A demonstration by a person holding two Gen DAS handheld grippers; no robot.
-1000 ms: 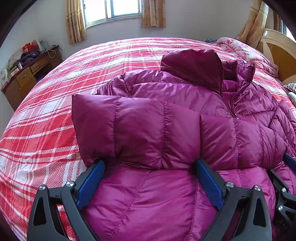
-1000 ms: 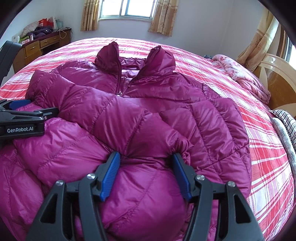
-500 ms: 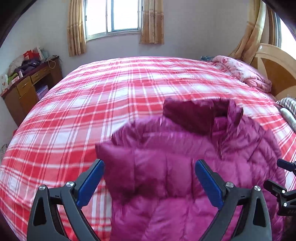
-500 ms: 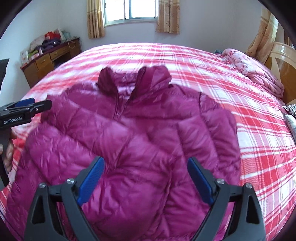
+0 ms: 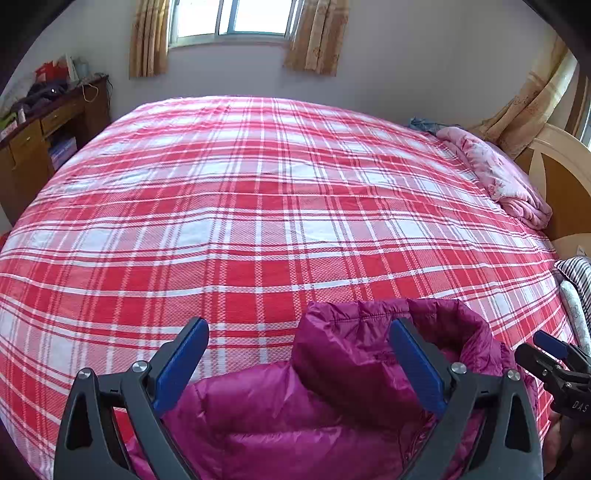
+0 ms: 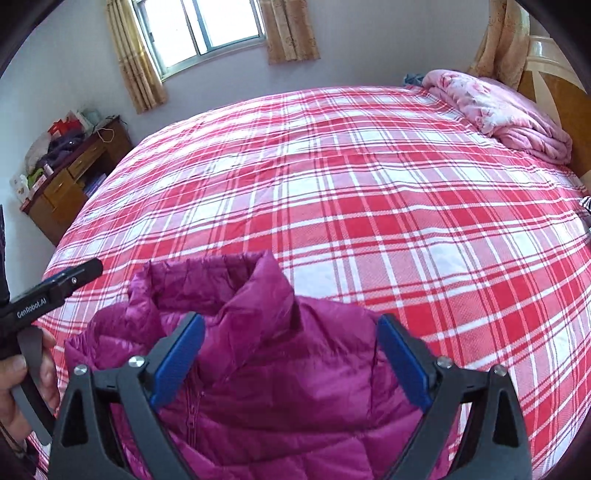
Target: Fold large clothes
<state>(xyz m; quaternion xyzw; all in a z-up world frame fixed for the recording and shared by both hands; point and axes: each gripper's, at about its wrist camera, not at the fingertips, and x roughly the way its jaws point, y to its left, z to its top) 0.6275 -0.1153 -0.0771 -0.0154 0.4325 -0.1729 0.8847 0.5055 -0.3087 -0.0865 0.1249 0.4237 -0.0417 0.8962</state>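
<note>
A magenta puffer jacket (image 5: 332,406) lies on the red plaid bed (image 5: 258,221), its stand-up collar (image 5: 388,325) toward the far side. It also shows in the right wrist view (image 6: 277,387), with its collar (image 6: 221,284) open and its zip (image 6: 194,413) running down the front. My left gripper (image 5: 299,363) is open above the jacket's left shoulder, holding nothing. My right gripper (image 6: 290,356) is open above the jacket's right shoulder, holding nothing. Each gripper shows at the edge of the other's view: the right one (image 5: 554,362) and the left one (image 6: 55,291).
A pink floral quilt (image 5: 495,177) lies bunched at the bed's far right by a wooden headboard (image 5: 561,177). A wooden desk (image 5: 40,129) with clutter stands at the left wall. A window with curtains (image 5: 236,22) is at the back. Striped fabric (image 5: 576,273) lies at the right edge.
Both grippers have pulled back and up from the folded sleeve they were pressing against. The jacket has dropped low in both views, and only its collar and shoulders show.
</note>
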